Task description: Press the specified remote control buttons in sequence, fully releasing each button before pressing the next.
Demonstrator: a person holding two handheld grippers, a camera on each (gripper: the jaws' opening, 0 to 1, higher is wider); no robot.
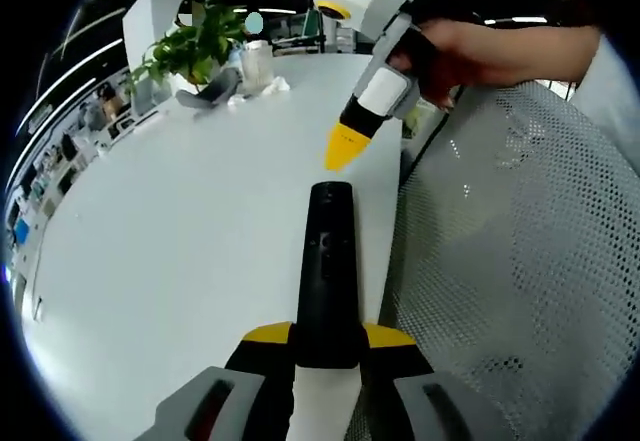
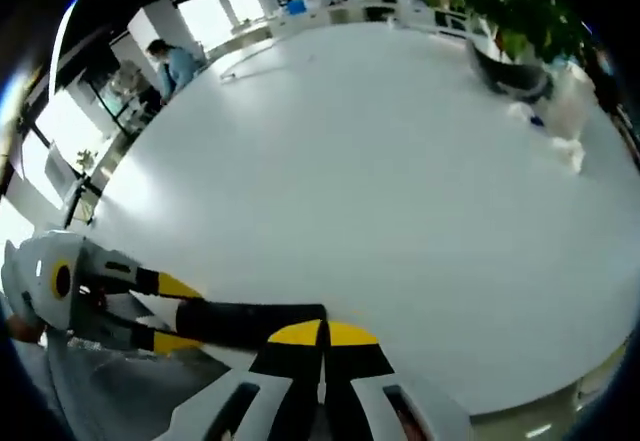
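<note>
1. left gripper view: left gripper clamps the near end of the remote, yellow tips on both sides of it. the remote is black, long, and points to 12 o'clock over the table.
2. same view: right gripper comes in from 1 o'clock, its yellow tip pointing down just above the remote's far end. can't tell if it touches. a hand holds its grip.
3. right gripper's fingers are pressed together with no gap and nothing between them. right gripper view shows the same: yellow tips meet at 6 o'clock.
4. right gripper view: remote lies at 7 o'clock, its end right at the closed tips. left gripper holds its other end at 8 o'clock.
5. table is white and mostly bare. a plant stands at the far edge at 11 o'clock in the left gripper view, with a pale jar beside it.
6. a white mesh chair back is at 3 o'clock in the left gripper view, beside the table edge.
7. right gripper view: a person stands far off at 10 o'clock.
</note>
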